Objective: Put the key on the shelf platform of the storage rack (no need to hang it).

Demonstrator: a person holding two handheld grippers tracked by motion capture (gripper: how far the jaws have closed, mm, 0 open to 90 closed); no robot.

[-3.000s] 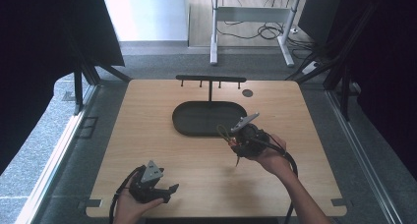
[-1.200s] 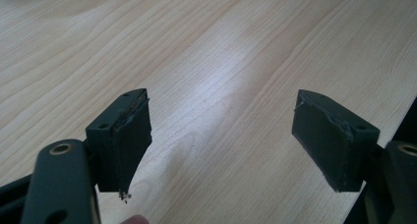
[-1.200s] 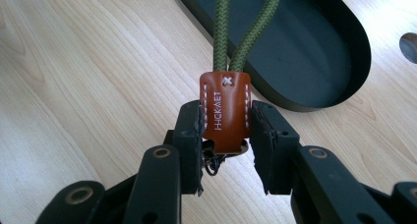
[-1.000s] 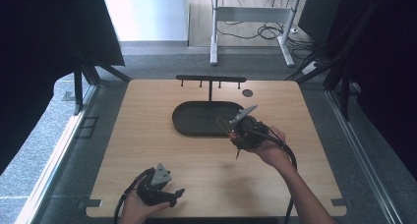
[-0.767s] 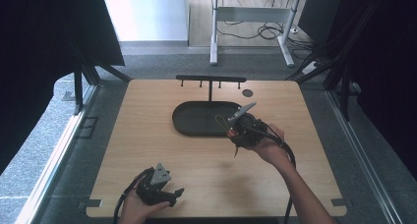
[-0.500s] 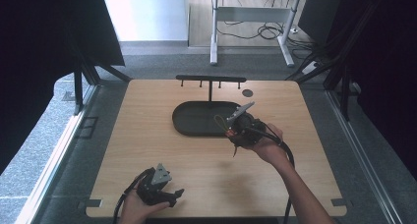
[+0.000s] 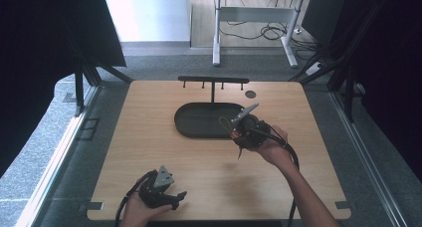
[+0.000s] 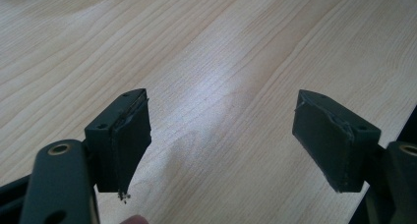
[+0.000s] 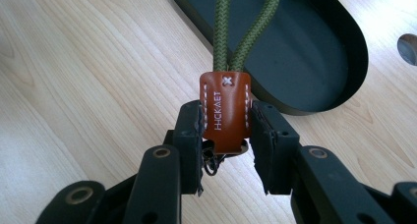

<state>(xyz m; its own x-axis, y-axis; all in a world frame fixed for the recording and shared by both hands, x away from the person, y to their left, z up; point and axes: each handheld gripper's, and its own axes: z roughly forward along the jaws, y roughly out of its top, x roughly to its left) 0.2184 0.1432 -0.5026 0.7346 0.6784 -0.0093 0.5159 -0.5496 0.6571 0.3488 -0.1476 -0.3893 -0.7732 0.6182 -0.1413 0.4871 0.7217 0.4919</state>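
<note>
Carrying looks like the step in hand: the right gripper point(image 9: 227, 130) is clenching a brown leather tab point(image 9: 224, 112) stitched round a green cord loop point(image 9: 243, 25), and in the high view that right gripper point(image 7: 238, 129) is hanging above the near right end of the dark oval tray point(image 7: 191, 121). The keychain is hanging in the air between the pads, its loop reaching out over the tray's floor and a bit of dark metal showing beneath the tab. My reading is that the loop is heading for the black peg rack point(image 7: 213, 80) rising at the far rim of the tray, so the next move is calling for lifting and steering the loop onto one peg. The left gripper point(image 7: 175, 196) is resting near the front edge of the wooden table point(image 7: 149, 102), jaws spread wide and holding nothing. Nothing is lying between the tray and the rack; only the tray's raised wall is asking for clearance.
</note>
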